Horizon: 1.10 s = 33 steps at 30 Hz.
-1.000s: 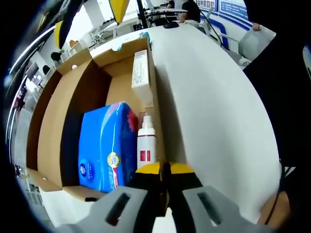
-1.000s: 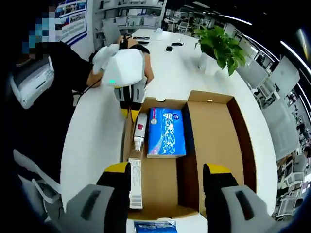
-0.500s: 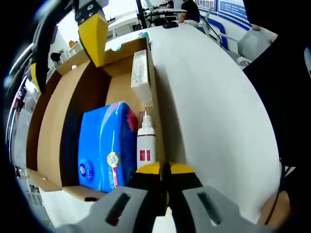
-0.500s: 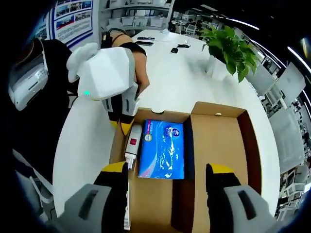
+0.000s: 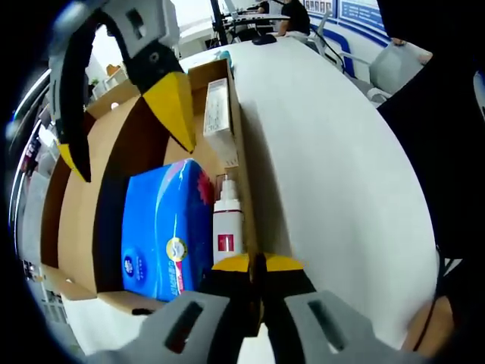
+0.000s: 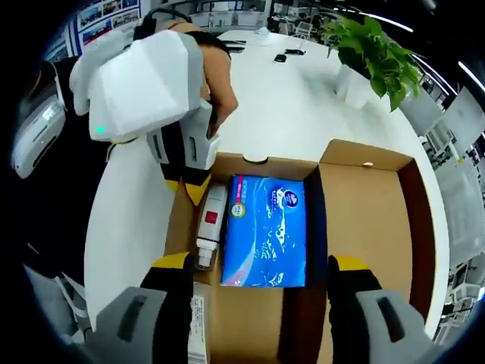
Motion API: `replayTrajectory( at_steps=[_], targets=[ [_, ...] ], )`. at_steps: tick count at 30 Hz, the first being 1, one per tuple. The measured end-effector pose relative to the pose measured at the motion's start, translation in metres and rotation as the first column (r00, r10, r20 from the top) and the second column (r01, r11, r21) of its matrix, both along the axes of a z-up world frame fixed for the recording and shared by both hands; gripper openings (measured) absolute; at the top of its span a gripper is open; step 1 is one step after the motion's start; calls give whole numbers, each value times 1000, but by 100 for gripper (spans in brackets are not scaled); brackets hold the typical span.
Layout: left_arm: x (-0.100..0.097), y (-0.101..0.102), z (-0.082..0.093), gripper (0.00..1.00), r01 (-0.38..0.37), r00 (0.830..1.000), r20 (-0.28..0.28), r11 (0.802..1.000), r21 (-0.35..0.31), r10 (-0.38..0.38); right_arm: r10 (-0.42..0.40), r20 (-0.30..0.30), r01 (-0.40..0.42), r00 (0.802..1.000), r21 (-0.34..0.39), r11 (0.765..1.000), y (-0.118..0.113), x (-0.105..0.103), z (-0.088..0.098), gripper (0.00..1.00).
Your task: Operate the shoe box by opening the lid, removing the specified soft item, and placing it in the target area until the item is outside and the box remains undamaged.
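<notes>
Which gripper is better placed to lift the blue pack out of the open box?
Right. The right gripper is open and hangs over the blue pack, jaws straddling its width. The left gripper is shut at the box wall beside the bottle.

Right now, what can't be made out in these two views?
- Tissue pack label: too small to read in the right gripper view.
- Carton: print blurred in the left gripper view.
- Bottle base: hidden behind the left gripper in the left gripper view.
- Box near wall: cut off by the right gripper view's bottom edge.
</notes>
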<state>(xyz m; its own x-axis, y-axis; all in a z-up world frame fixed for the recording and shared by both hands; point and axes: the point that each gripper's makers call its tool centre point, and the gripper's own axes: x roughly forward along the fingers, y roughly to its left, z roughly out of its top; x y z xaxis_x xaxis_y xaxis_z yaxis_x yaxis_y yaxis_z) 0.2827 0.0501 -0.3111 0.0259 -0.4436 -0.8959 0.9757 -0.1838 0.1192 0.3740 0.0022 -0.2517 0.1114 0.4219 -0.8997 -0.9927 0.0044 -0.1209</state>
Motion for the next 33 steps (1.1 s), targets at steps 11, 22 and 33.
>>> replayTrajectory(
  at_steps=[11, 22, 33],
  targets=[
    [2, 0, 0, 3, 7, 1000, 3, 1000, -2, -7, 11, -38, -13, 999, -62, 998, 7, 0, -32, 76],
    [1, 0, 0, 3, 11, 1000, 5, 1000, -1, -11, -11, -64, 3, 998, -115, 993, 6, 1, -53, 74],
    [2, -1, 0, 3, 9, 1000, 8, 1000, -2, -9, -54, -55, 43, 997, -185, 982, 5, 6, -66, 67]
  ],
)
